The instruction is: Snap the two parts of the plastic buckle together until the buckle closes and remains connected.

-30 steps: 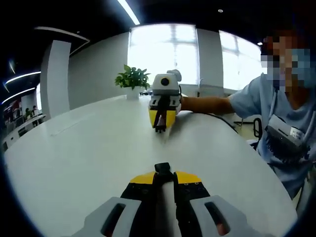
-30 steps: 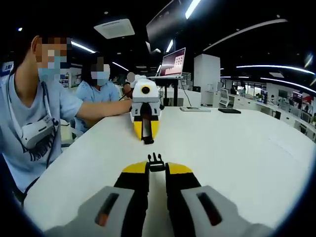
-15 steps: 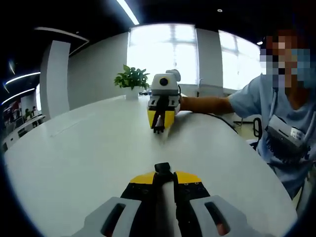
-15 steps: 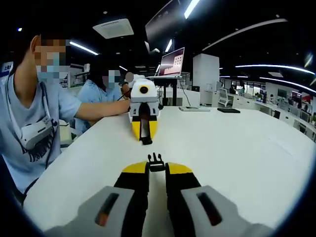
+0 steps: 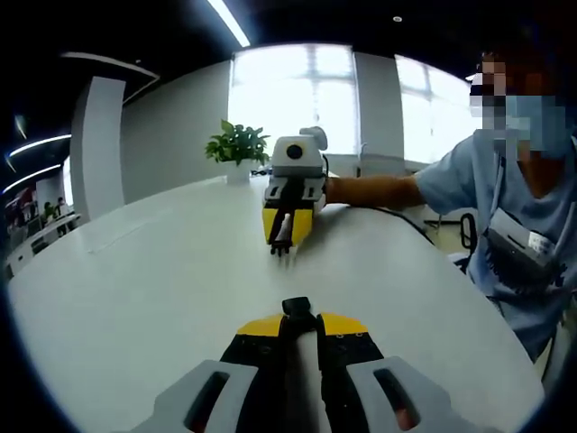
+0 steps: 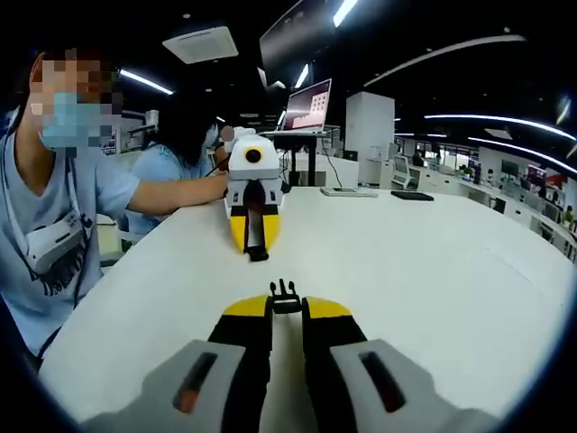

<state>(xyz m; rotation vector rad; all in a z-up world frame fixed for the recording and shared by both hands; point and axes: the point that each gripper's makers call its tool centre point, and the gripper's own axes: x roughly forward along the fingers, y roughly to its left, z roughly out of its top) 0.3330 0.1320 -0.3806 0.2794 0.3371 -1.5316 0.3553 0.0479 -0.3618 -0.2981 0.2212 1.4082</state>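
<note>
The pronged buckle half (image 6: pixel 286 295) sits clamped between the right gripper (image 6: pixel 287 311)'s jaws, its prongs pointing straight out along the jaw line; the socket buckle half (image 5: pixel 297 307) is pinched the same way at the tips of the left gripper (image 5: pixel 298 317)'s jaws, its mouth facing forward. Each gripper faces the other across the white desk (image 5: pixel 144 280), well apart, and each half's long axis runs along its own jaws. So the coming move looks like a plain head-on closing of that gap, prongs into socket. In the right gripper view the left gripper sits slightly left of the prongs' line, so a small sideways correction seems needed. Both halves ride above the desk, whose surface between them is bare. The person's arm (image 5: pixel 374 191) reaches in from the side, a potted plant (image 5: pixel 238 149) stands at the far rim, and a seated person (image 6: pixel 176 167) sits beyond the edge.
</note>
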